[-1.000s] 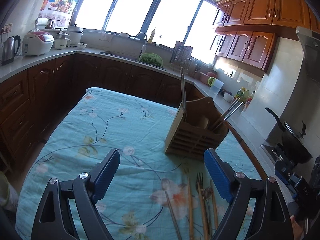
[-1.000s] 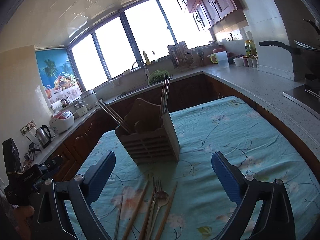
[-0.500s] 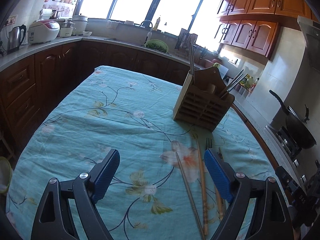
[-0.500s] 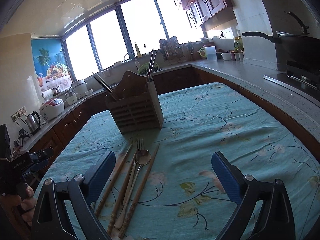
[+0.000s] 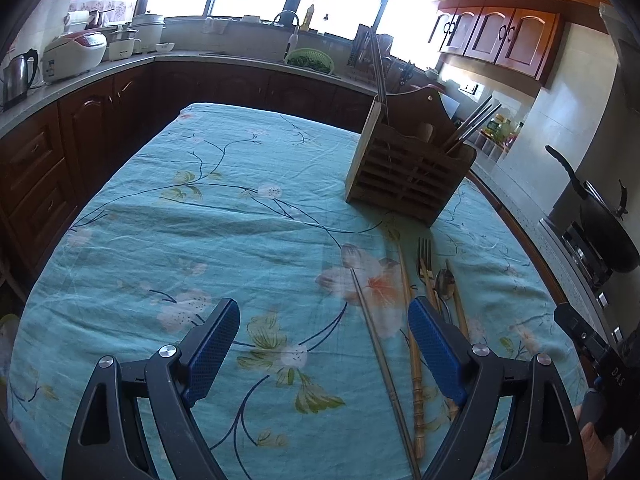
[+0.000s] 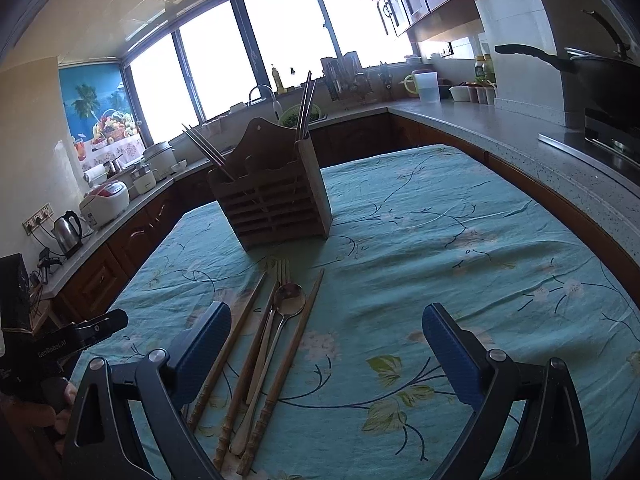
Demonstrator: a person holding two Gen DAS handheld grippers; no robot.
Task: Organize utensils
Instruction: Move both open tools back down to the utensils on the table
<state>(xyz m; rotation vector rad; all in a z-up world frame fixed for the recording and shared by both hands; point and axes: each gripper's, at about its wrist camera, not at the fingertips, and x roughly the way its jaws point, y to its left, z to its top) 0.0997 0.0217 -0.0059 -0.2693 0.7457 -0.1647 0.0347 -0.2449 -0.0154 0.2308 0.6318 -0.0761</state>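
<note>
Wooden slatted utensil holder (image 6: 276, 204) is already keeping a few metal chopsticks (image 6: 305, 98). We are finding wooden chopsticks (image 6: 280, 364), a fork (image 6: 282, 270) and a steel spoon (image 6: 290, 298) lying loose on the teal floral tablecloth (image 5: 224, 236); left gripper (image 5: 324, 344) and right gripper (image 6: 326, 352) are hanging released, grasping nothing.

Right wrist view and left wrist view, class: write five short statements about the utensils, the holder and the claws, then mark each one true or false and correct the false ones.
1. The wooden holder stands upright on the tablecloth. True.
2. The holder is empty. False: chopsticks stick out of it.
3. A spoon and a fork lie on the cloth among wooden chopsticks. True.
4. The left claw grips a chopstick. False: its jaws stand wide apart and hold nothing.
5. The right claw is shut on the spoon. False: it is open, with the utensils lying by its left finger.
</note>
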